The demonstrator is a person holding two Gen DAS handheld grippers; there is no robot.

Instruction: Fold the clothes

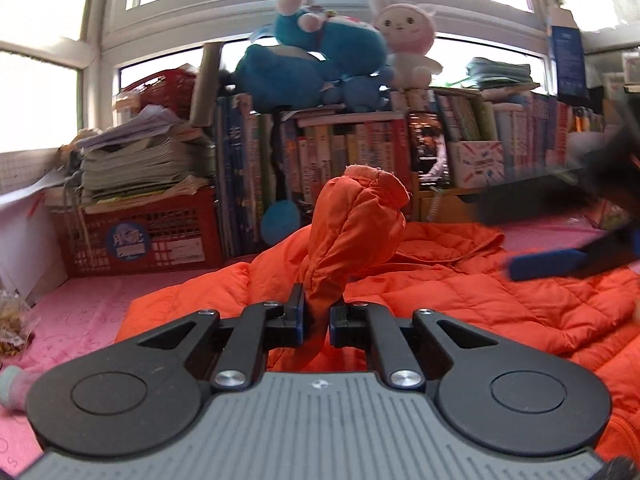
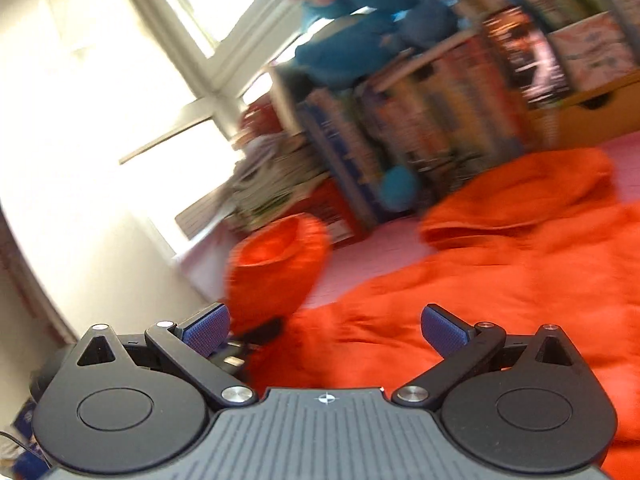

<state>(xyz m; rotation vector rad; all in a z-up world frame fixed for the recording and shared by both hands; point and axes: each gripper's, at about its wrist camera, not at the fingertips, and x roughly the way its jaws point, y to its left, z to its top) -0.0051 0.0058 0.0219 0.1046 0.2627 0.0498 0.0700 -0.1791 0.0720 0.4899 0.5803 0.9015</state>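
Note:
An orange quilted jacket point(image 1: 460, 292) lies spread on a pink mat point(image 1: 80, 312). My left gripper point(image 1: 318, 312) is shut on one of its sleeves point(image 1: 356, 224), which stands up above the jaws with the cuff at the top. In the left wrist view my right gripper point(image 1: 568, 236) shows blurred at the right edge, above the jacket. In the right wrist view my right gripper point(image 2: 326, 330) is open over the jacket point(image 2: 480, 280), nothing between its blue pads. The lifted sleeve point(image 2: 276, 264) is to its left, with part of my left gripper below it.
A red crate point(image 1: 140, 236) with stacked papers stands at the back left. Rows of books point(image 1: 340, 156) fill the back, with blue and pink plush toys point(image 1: 320, 52) on top, under a window. A sock point(image 1: 14, 384) and a snack bag point(image 1: 12, 320) lie at the left edge.

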